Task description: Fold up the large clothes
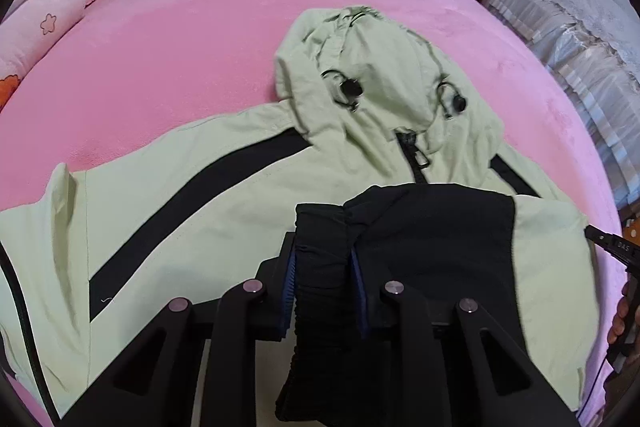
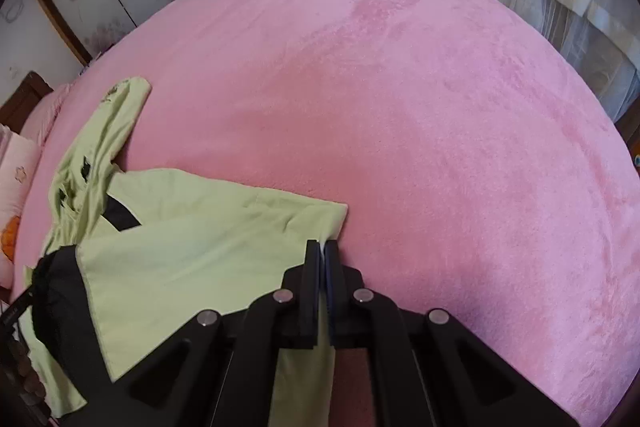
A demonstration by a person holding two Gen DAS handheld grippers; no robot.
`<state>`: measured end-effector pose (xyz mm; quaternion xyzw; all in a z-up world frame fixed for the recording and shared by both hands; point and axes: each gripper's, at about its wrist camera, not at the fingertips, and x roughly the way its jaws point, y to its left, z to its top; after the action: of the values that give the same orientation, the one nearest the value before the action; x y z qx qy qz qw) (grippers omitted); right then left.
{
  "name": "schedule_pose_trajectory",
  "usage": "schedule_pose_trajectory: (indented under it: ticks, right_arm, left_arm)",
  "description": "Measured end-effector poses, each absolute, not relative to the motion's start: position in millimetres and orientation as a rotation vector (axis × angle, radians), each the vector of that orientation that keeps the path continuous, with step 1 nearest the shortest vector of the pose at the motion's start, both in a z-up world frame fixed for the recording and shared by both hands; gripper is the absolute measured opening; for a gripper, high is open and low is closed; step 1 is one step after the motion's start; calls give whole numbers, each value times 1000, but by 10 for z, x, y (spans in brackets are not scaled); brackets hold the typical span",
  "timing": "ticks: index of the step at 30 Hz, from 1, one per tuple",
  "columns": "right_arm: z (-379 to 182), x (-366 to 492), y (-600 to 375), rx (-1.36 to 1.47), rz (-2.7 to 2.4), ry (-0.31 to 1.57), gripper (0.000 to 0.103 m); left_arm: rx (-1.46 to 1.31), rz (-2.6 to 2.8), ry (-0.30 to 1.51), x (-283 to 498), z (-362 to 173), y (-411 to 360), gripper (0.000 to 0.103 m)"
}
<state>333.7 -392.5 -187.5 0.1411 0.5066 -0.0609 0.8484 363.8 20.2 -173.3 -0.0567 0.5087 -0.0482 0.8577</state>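
Pale green with black panels, the hooded jacket (image 1: 248,187) is lying spread on the pink blanket (image 1: 180,39), hood away from you. Your left gripper (image 1: 322,263) is clamping the black ribbed cuff (image 1: 320,227) over the jacket's front. Your right gripper (image 2: 323,251) is pinching the jacket's green edge (image 2: 334,223), jaws closed.

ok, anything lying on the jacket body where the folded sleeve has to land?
Nothing visible. The left gripper grips the black cuff above the jacket chest; only its own zipper and hood lie nearby. The right gripper pinches the green edge.
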Motion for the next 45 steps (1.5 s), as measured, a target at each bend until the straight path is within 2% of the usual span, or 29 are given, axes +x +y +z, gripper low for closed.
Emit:
schedule_pose_trajectory:
  ticks: [5,6,9,10,13,14,17,20,28,33,36,40,41,42,43,45]
  right_arm:
    - [-1965,3334,-3745,168,-171,1086,4]
    - [-1911,3304,-3737,166,-177,1084,8]
    - [-1696,3139,-3796,199,-176,1069,10]
    - [-1628,3079,-3802,205,-175,1055,10]
    - [-1329,2808,-3737,227,-141,999,18]
    - [-1261,2720,-3673,231,-116,982,22]
    - [-1125,2505,-3310,205,-50,956,23]
    - [-1140,2321,-2835,203,35,947,23]
    - [-1704,2156,-2012,117,123,1008,23]
    - [-1907,2114,-2317,151,34,1026,23]
    - [-1860,2004,-2705,117,-111,985,23]
    - [-1913,1832,-3342,222,-199,987,19]
    - [-1914,1817,-3380,227,-219,990,21]
    - [-1934,1786,-3441,198,-287,997,32]
    - [-1937,1774,-3467,202,-300,993,37]
    - [-1949,1726,-3536,262,-296,985,39]
  left_arm:
    - [-64,-57,1086,3629,-1963,152,24]
    - [-52,-50,1088,3613,-1935,140,25]
    - [-13,-35,1095,3516,-1752,140,35]
    - [2,-29,1081,3473,-1680,143,39]
    - [21,4,997,3246,-1330,137,72]
    - [13,0,964,3154,-1221,129,76]
    - [-22,-64,906,2914,-975,37,77]
    - [-47,-76,897,2736,-943,-157,77]
    - [-84,-12,990,2613,-1555,-387,76]
    - [-57,68,1100,2678,-2001,-266,77]
    - [-83,63,1088,2661,-2016,-164,77]
    - [-85,54,1080,2632,-2052,-114,79]
    - [-81,56,1077,2620,-2060,-113,79]
    - [-72,61,1074,2610,-2071,-127,79]
    - [-66,67,1072,2612,-2097,-135,81]
    - [-60,77,1069,2616,-2073,-121,82]
